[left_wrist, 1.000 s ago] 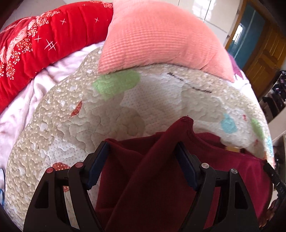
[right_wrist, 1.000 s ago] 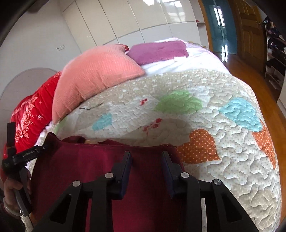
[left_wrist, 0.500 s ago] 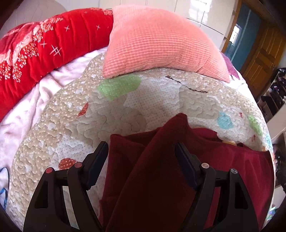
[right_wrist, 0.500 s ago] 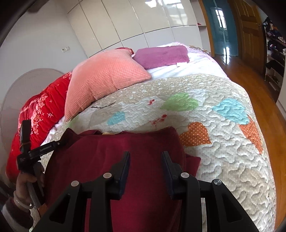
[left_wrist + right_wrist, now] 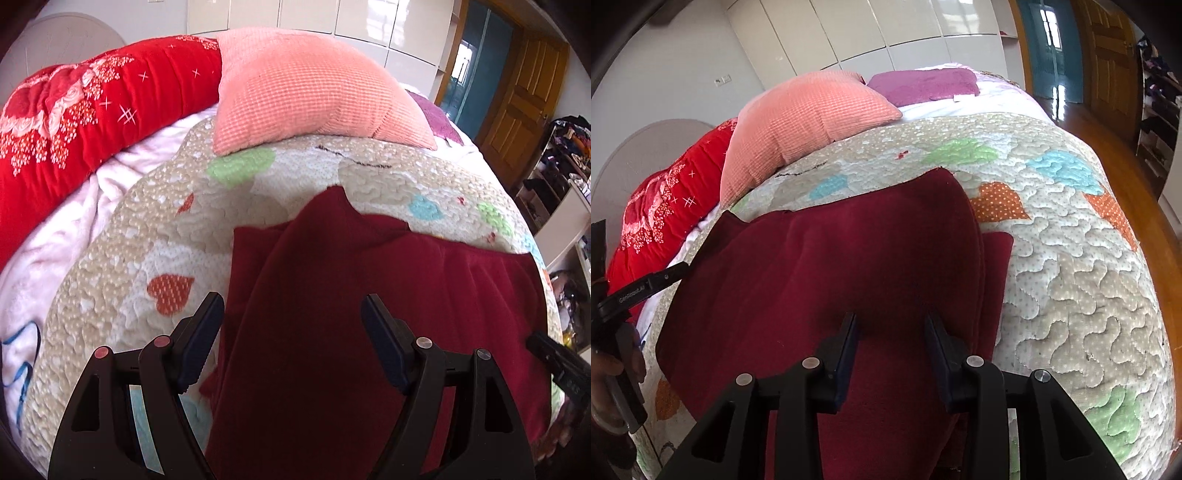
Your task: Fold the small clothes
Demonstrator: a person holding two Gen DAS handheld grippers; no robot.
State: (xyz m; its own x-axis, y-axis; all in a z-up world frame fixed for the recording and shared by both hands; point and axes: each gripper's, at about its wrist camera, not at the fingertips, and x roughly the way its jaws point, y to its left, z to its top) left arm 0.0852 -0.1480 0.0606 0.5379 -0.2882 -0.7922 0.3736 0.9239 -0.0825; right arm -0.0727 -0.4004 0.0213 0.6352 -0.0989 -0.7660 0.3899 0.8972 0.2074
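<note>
A dark red garment lies spread on the quilted bedspread, with a fold of cloth running up its middle; it also shows in the right wrist view. My left gripper is open, jaws wide apart over the garment's left part, holding nothing. My right gripper is open over the garment's right part, jaws a smaller gap apart, cloth showing between them. The left tool's body shows at the left edge of the right wrist view.
A pink cushion and a red blanket lie at the bed's far side. A purple cushion lies beyond. The wooden floor, a door and shelves are to the right.
Both grippers have pulled back and up from the garment. More of the garment and quilt shows in both views. The garment now lies flatter on the bed.
</note>
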